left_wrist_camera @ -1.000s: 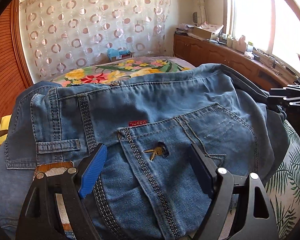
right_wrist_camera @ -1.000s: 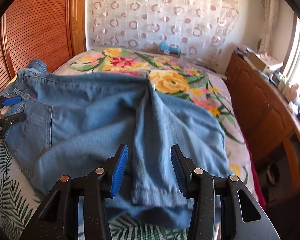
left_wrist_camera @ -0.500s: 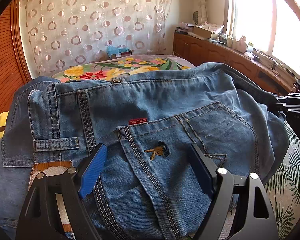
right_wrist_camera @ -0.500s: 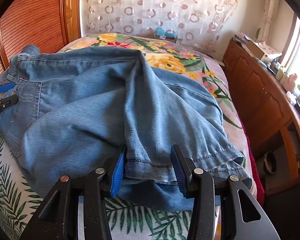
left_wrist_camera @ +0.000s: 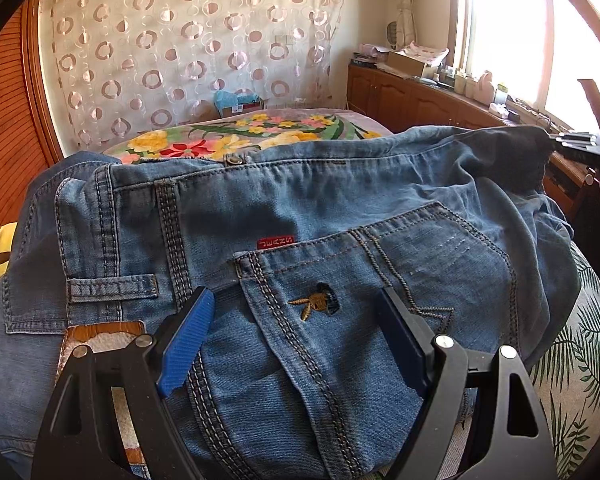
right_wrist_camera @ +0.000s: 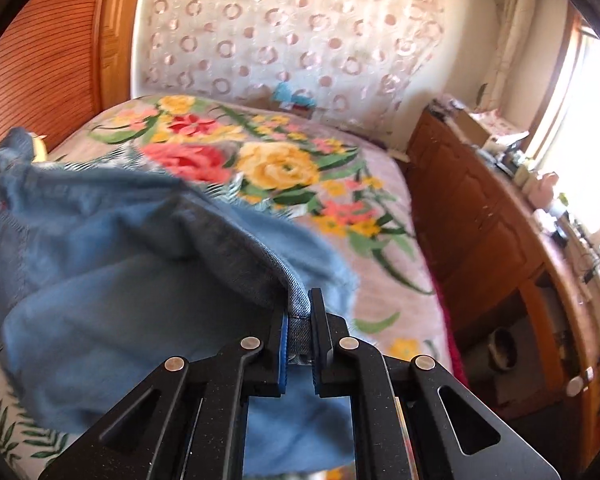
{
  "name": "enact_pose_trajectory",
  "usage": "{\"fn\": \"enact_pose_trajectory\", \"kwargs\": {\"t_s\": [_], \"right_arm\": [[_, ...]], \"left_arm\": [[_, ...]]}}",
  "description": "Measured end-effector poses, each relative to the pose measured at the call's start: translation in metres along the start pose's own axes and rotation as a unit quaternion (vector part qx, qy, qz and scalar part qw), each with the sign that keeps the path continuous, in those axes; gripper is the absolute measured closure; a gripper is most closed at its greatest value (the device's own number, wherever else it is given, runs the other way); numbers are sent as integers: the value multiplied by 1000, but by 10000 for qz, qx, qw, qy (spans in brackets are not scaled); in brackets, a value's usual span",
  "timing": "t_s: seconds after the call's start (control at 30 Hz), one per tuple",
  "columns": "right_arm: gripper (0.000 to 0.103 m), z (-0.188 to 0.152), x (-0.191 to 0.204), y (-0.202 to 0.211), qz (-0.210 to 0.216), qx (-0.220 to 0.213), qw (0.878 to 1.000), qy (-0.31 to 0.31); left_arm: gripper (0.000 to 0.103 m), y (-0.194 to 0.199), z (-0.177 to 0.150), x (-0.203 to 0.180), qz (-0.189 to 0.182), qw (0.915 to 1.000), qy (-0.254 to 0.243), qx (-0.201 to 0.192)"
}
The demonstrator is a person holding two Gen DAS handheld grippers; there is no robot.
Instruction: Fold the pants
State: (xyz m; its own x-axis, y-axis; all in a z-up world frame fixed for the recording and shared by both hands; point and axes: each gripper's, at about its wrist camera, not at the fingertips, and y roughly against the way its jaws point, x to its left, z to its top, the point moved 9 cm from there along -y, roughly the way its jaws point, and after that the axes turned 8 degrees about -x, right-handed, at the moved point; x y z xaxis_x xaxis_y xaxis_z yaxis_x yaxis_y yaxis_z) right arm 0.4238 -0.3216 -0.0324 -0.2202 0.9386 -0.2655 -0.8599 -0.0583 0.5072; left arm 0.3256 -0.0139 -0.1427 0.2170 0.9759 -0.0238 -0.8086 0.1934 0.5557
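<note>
The blue jeans [left_wrist_camera: 340, 240] lie on the flowered bedspread [right_wrist_camera: 340, 184], back pocket up. The right gripper [right_wrist_camera: 300, 312] has just been closing and now pinches the leg hem, lifted off the bedspread. The left gripper [left_wrist_camera: 296, 328] hangs over the jeans' back pocket, fingers spread wide on either side of the embroidered emblem [left_wrist_camera: 316, 304], gripping nothing.
</note>
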Motion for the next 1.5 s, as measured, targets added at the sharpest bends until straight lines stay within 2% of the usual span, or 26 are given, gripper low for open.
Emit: {"fn": "enact_pose_trajectory", "kwargs": {"t_s": [0.07,0.23,0.4,0.53,0.6,0.77,0.9,1.13,1.3,1.5], "right_arm": [[95,6,-9,-9,-147,19,9999,17],[95,10,-3,-37,-411,162,9987,237],[95,21,4,-68,-483,310,9980,275],[94,27,4,-79,-431,384,9983,21],[73,25,1,-78,-397,396,9983,-149],[60,17,-10,-59,-232,385,9980,-441],[59,-1,-6,-34,39,387,9959,-814],[57,-45,22,15,540,407,9940,-859],[45,-72,6,28,318,489,9936,-970],[44,-95,-29,25,43,605,9865,-1520]], "left_arm": [[20,0,0,1,9,10000,15,-13],[20,3,-3,5,7,10000,72,-43],[20,3,-4,6,6,10000,77,-39],[20,4,-4,6,4,10000,84,-44],[20,4,-4,6,13,9999,97,-50],[20,4,-3,8,23,9999,94,-62],[20,5,-4,9,30,9999,118,-59],[20,6,-3,11,73,9999,98,-74],[20,6,-4,13,166,9998,130,-64],[20,5,-3,12,210,9997,91,-45]]}}
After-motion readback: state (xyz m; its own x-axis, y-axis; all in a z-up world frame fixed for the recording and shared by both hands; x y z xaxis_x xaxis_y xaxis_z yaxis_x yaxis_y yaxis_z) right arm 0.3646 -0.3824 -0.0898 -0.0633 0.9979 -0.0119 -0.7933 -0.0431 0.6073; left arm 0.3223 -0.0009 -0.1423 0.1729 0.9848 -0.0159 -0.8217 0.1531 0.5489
